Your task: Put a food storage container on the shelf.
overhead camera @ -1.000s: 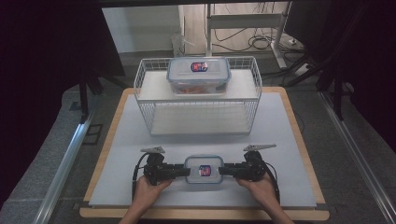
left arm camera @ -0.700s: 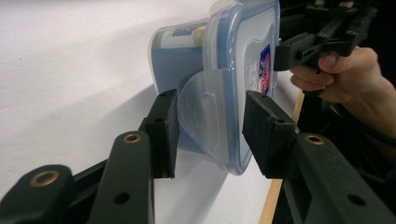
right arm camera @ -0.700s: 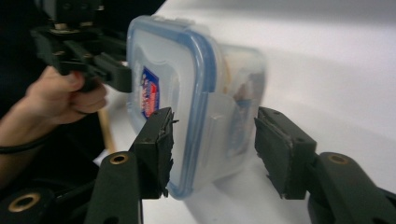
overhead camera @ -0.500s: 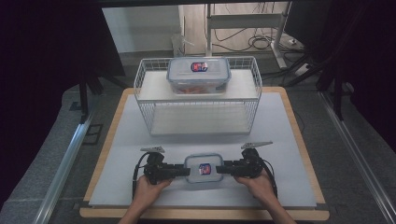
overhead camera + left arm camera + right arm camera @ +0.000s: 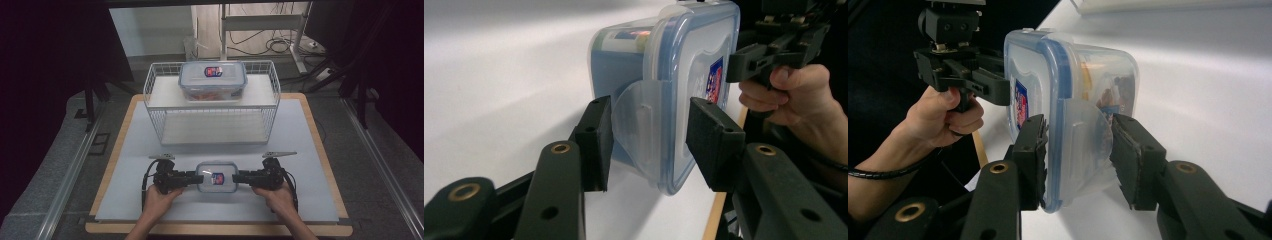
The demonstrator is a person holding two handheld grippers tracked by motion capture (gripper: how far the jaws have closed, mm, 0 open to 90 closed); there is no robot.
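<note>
Clear lidded container (image 5: 1068, 100) lying between right gripper (image 5: 1079, 150) jaws at its latch flap; left gripper (image 5: 998, 90) touching the lid.

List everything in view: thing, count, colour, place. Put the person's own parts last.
small container: one, clear with blue-rimmed lid, near edge of the mat, between both grippers
large container: one, clear with blue-rimmed lid, on the rack's top shelf
wire rack: one, white, far half of the mat
mat: one, pale grey, on the board
board: one, wooden, under the mat
left gripper: one, black, jaws astride the small container's left latch
right gripper: one, black, astride its right latch
hands: two, holding the grippers
</note>
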